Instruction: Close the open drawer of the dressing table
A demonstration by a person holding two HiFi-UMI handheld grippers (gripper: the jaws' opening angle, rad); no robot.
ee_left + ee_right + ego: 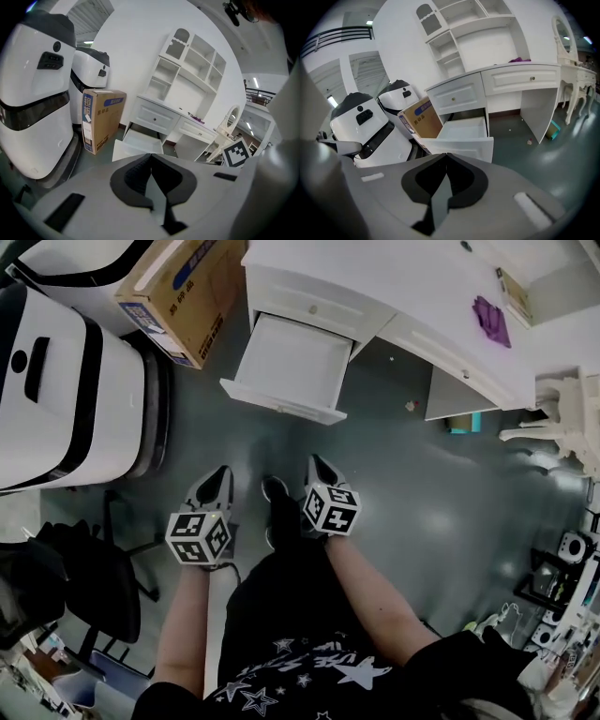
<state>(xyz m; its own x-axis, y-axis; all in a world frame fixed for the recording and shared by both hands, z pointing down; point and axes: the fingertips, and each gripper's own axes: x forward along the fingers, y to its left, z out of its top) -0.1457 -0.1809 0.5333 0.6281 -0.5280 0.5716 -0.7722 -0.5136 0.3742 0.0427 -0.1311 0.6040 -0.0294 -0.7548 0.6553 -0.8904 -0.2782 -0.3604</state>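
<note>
The white dressing table (412, 287) stands at the top of the head view, its lower left drawer (291, 367) pulled far out and empty. That drawer (136, 143) (466, 133) also shows ahead in both gripper views. My left gripper (223, 471) and right gripper (314, 461) hang side by side over the dark floor, short of the drawer front and apart from it. Both point toward the drawer. Each pair of jaws is shut with nothing between them, the left gripper (150, 155) and the right gripper (446, 155) alike.
A brown cardboard box (183, 292) stands left of the drawer, and large white machines (70, 390) fill the left side. A purple cloth (490, 320) lies on the tabletop. A white ornate stool (562, 418) is at right. A black chair (84, 587) sits at lower left.
</note>
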